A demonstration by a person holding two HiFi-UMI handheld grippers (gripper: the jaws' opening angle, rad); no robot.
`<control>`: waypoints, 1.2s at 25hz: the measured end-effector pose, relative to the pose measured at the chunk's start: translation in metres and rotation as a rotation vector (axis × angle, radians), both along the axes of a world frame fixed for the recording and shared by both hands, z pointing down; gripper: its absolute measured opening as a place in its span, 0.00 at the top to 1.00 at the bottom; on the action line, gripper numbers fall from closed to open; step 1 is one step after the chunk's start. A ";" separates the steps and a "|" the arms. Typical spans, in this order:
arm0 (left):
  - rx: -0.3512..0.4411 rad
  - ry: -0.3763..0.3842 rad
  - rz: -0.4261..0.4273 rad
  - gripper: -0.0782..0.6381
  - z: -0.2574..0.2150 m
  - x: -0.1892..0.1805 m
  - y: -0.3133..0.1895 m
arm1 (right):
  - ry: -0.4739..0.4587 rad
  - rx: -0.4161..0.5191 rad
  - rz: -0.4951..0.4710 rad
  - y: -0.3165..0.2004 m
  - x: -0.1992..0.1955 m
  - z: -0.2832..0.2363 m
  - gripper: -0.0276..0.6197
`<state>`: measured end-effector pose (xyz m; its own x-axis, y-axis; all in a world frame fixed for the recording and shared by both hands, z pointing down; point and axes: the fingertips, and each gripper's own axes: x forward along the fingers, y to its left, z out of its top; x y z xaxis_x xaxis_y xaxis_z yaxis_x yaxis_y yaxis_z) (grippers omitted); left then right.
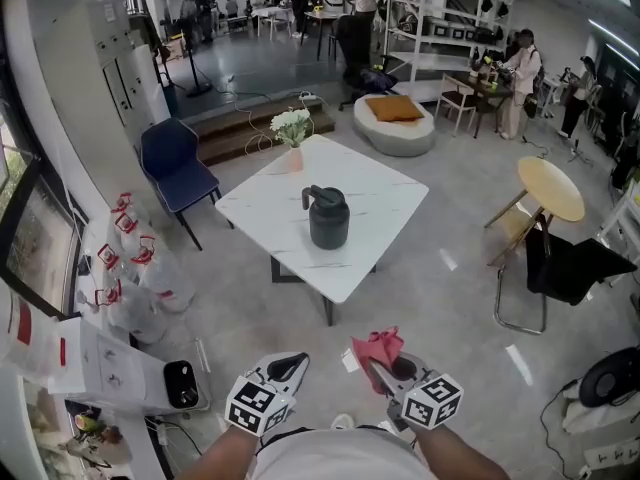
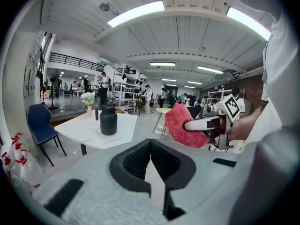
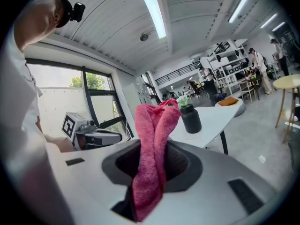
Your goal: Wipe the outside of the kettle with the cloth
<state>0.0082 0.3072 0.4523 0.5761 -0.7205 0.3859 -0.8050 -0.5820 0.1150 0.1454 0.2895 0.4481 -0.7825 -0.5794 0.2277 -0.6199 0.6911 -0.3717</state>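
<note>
Matte black kettle (image 1: 328,220) stands upright on white square bench (image 1: 385,200), long axis vertical. Right gripper (image 1: 380,366) clamps crumpled pink terry cloth (image 1: 378,346); left gripper (image 1: 295,362) closed, empty.

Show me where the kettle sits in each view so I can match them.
Head view: kettle at centre, on the white table.
Left gripper view: kettle left of centre.
Right gripper view: kettle right of centre, just right of the pink cloth.
Shared landmark: the white table under it.
</note>
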 end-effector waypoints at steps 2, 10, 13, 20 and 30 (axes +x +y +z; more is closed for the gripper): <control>0.012 -0.003 -0.003 0.89 -0.002 0.007 -0.012 | -0.002 0.006 -0.010 -0.012 0.005 0.000 0.78; -0.020 -0.020 -0.046 0.89 0.008 0.009 -0.030 | -0.019 -0.013 -0.030 -0.039 0.014 0.005 0.78; -0.024 -0.021 -0.058 0.89 0.009 0.006 -0.038 | -0.029 -0.019 -0.027 -0.049 0.013 0.006 0.78; -0.072 -0.011 -0.047 0.89 0.028 0.000 -0.050 | -0.017 -0.060 -0.042 -0.061 -0.001 0.023 0.78; -0.088 0.007 -0.006 0.89 0.039 -0.013 -0.120 | 0.018 -0.092 -0.026 -0.117 -0.017 0.040 0.78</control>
